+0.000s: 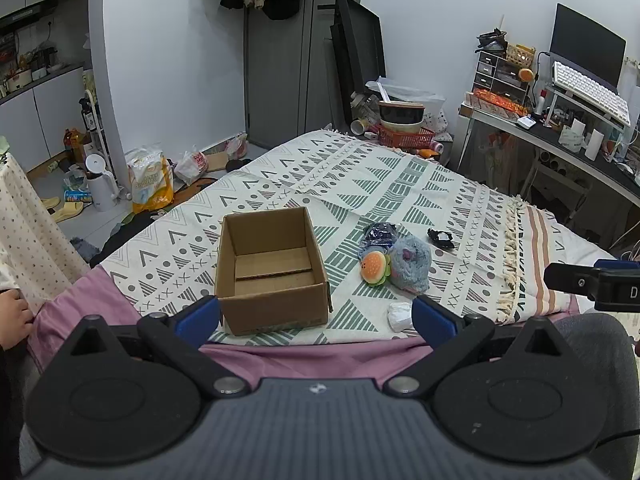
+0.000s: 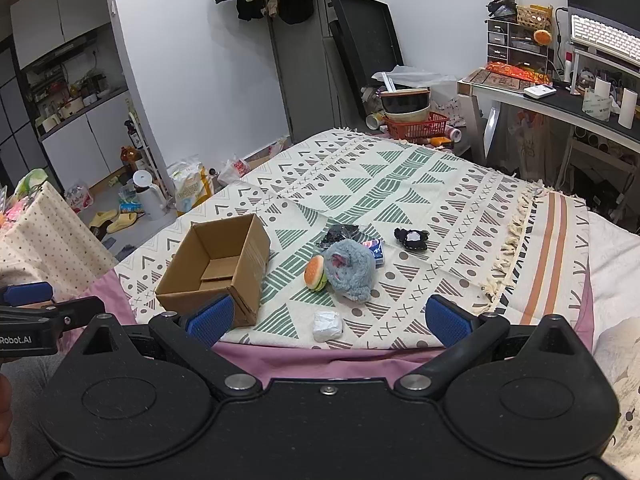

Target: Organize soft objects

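Your left claw [image 1: 316, 316] hangs with its blue pads spread wide and nothing between them; your right claw [image 2: 328, 318] is likewise spread and empty. Both hover over the near edge of the bed, above the pink sheet [image 1: 312, 354].

Just ahead of your right claw, on the patterned green-and-cream blanket [image 2: 400, 184], lies a small crumpled white soft lump [image 2: 327, 326]. Ahead of your left claw's left pad stands the open brown cardboard box [image 1: 272, 276], empty inside.

Farther out, between the pads of your right claw, a squashy little hamburger toy [image 2: 315, 273] with an orange bun and green edge touches a fluffy grey-blue plush [image 2: 349, 268]. Behind that plush lies a shiny dark blue wrapper [image 2: 374, 248], and right of it, apart, a small black-and-white soft item [image 2: 412, 237].
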Available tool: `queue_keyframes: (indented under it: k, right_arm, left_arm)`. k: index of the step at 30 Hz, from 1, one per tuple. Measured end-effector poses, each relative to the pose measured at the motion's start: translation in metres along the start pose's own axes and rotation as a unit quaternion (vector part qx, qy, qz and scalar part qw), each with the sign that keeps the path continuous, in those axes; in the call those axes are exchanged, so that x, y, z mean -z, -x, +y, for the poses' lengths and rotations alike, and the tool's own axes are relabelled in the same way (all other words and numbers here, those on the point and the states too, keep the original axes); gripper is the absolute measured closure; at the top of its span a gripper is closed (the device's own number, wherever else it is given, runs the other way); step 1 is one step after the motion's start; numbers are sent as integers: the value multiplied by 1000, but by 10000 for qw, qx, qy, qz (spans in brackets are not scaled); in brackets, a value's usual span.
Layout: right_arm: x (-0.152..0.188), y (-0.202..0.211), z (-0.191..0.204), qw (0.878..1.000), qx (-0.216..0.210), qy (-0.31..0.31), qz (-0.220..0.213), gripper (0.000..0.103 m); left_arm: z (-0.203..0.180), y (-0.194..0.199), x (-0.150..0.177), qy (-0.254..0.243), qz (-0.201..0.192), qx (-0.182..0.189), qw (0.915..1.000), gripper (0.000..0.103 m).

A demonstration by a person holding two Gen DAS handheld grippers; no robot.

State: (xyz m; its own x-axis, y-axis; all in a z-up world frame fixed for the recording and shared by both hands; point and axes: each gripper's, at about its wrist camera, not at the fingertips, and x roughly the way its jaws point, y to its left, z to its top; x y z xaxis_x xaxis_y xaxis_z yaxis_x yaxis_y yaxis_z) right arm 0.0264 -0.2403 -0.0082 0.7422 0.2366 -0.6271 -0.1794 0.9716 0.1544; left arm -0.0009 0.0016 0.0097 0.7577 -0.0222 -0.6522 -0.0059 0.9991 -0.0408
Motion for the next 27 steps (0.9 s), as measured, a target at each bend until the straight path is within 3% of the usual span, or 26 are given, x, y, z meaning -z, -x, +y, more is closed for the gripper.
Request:
queue_keyframes:
  k: [27]
  right_arm:
    - [-3, -1, 5, 9999, -2, 82, -58, 0]
  left_arm:
    - [3, 3, -4, 86, -75, 33, 9999, 2]
